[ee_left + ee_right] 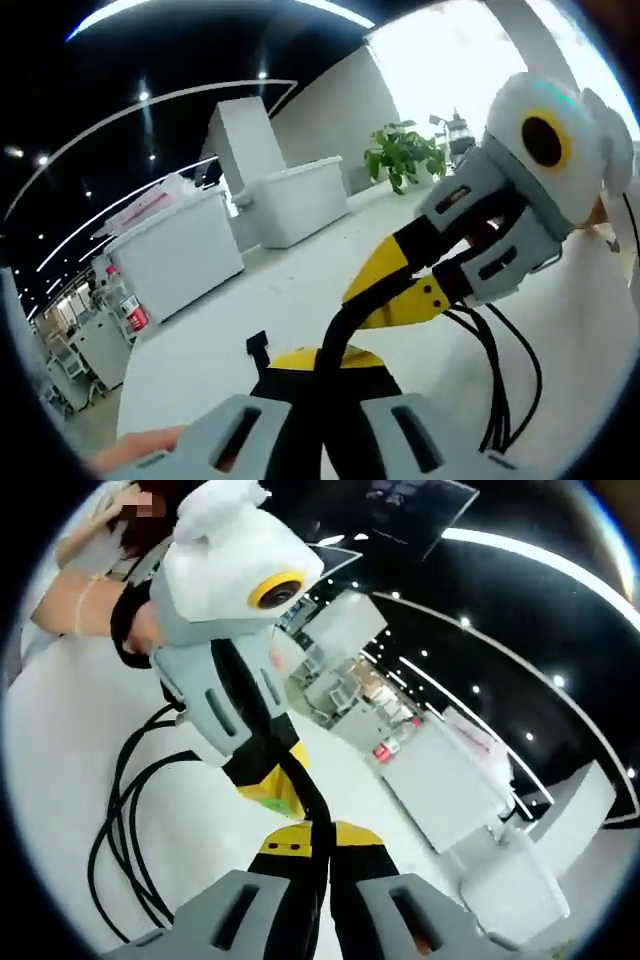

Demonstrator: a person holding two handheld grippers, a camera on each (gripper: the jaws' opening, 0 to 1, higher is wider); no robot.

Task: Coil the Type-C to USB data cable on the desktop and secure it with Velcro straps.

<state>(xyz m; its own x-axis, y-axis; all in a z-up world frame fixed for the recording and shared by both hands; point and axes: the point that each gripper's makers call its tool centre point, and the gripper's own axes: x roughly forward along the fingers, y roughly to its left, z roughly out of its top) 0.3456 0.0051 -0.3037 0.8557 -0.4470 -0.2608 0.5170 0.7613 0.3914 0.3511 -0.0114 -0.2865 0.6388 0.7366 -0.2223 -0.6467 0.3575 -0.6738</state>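
Left gripper view: left gripper at the bottom, yellow-tipped jaws pressed together on the black data cable, which runs up out of the tips. A small black tab, maybe the Velcro strap, sticks up just left of the jaws; can't tell for sure. Just beyond, the right gripper comes in from the right, its yellow tips also clamped on the same cable. Cable goes taut between the two grippers. Several black strands hang in loops below the right gripper, over the white desktop; touching it or not, can't tell. A fingertip shows at the bottom left. Farther off: white counters, a white bin, a potted plant near the desktop's far edge, a bright window behind it.

Right gripper view: right gripper at the bottom, jaws shut on the cable. Just past it the left gripper reaches in from the left, tips closed on the cable too. Coiled loops hang to the left under the left gripper, above the white desktop. A person's hand holds the left gripper's handle, black strap at the wrist. Beyond: white counters and dark ceiling with strip lights.
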